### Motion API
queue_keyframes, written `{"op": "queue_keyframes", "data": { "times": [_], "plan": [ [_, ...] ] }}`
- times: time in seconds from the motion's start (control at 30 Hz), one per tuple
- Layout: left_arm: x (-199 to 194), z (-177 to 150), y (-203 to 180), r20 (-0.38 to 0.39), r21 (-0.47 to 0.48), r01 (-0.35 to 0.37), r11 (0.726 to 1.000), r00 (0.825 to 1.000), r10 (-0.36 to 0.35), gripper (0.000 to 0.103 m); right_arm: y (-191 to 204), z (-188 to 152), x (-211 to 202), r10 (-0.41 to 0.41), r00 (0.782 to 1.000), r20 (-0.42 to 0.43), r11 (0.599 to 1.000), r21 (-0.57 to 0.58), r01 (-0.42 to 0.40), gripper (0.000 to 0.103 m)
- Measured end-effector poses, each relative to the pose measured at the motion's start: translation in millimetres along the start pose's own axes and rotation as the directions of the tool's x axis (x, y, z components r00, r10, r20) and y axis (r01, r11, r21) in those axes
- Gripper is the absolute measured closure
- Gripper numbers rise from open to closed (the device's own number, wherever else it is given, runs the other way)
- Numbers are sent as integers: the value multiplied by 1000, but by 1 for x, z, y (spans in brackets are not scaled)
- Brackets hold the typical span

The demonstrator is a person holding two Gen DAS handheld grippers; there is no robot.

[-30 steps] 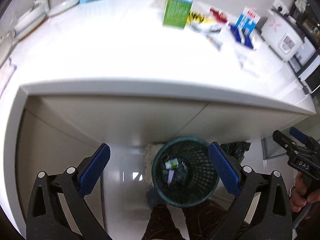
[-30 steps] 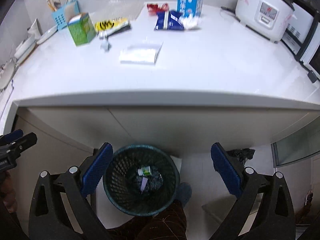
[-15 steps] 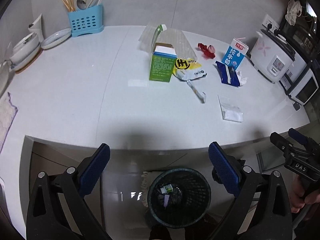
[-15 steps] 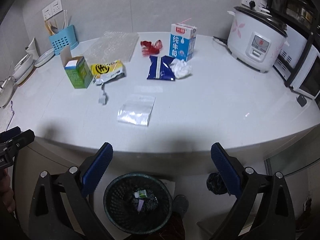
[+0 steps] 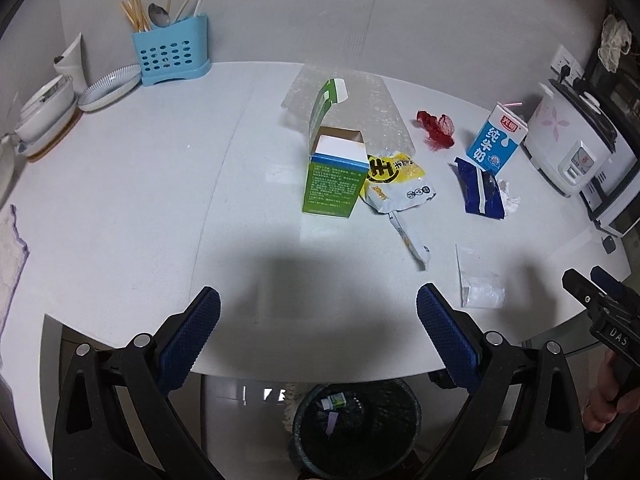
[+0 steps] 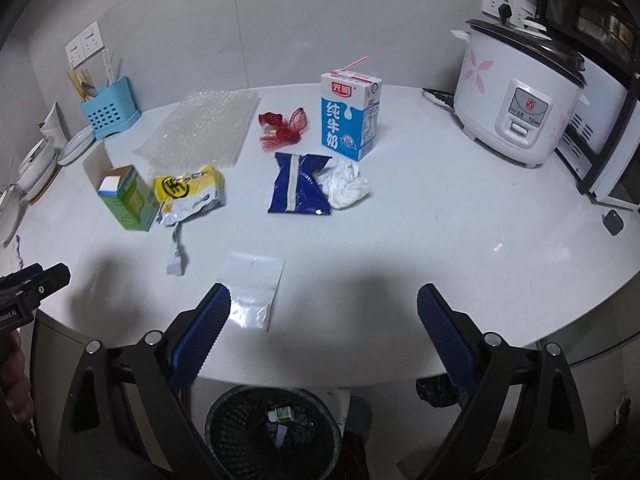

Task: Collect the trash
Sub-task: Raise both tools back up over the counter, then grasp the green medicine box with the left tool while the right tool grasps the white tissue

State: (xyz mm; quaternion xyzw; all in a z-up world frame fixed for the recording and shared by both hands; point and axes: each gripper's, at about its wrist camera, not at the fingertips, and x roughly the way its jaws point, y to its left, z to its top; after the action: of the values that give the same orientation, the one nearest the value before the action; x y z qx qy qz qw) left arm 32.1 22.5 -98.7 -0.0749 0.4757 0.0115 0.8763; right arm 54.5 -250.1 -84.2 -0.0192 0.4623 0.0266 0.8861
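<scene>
Trash lies on the white counter [image 5: 120, 208]: an open green carton [image 5: 334, 176], a yellow wrapper [image 5: 396, 178], a torn strip [image 5: 412, 242], a clear zip bag [image 5: 478, 280], a blue packet [image 5: 480, 192], a crumpled tissue [image 6: 346, 184], red netting [image 5: 436, 128], a milk carton [image 6: 350, 116] and bubble wrap [image 6: 204, 128]. A dark mesh bin [image 5: 356, 426] stands on the floor under the counter edge, holding some scraps. My left gripper [image 5: 318, 334] is open and empty above the near edge. My right gripper [image 6: 324, 330] is open and empty, close to the zip bag [image 6: 252, 290].
A rice cooker [image 6: 520, 92] and an oven [image 6: 612, 152] stand at the right. A blue utensil holder [image 5: 172, 54] and stacked dishes [image 5: 44, 112] sit at the back left. A cloth [image 5: 10, 248] hangs at the left edge.
Both grippers have risen from over the bin below the counter to above the counter's near edge. Both stay open and empty.
</scene>
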Motion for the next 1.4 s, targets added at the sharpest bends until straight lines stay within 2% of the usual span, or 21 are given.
{"op": "queue_keyframes", "data": {
  "times": [0.2, 0.7, 1.1, 1.3, 1.4],
  "plan": [
    [17, 20, -2, 1, -16, -22, 1000, 1000, 22, 7, -15, 25, 23, 19, 999, -28, 1000, 17, -18, 15],
    [65, 60, -5, -20, -66, -69, 995, 997, 68, 7, -25, 85, 79, 52, 996, -69, 998, -39, -55, 17],
    [97, 76, 1, -60, -108, -91, 990, 995, 85, 8, -37, 109, 139, 72, 979, -189, 997, -24, -78, 36],
    [108, 80, -1, -79, -107, -109, 988, 992, 101, 14, -38, 110, 156, 83, 968, -237, 996, -22, -91, 45],
    [110, 80, -2, -79, -108, -113, 988, 991, 105, 17, -38, 110, 162, 100, 960, -261, 994, -14, -107, 53]
  ]
}}
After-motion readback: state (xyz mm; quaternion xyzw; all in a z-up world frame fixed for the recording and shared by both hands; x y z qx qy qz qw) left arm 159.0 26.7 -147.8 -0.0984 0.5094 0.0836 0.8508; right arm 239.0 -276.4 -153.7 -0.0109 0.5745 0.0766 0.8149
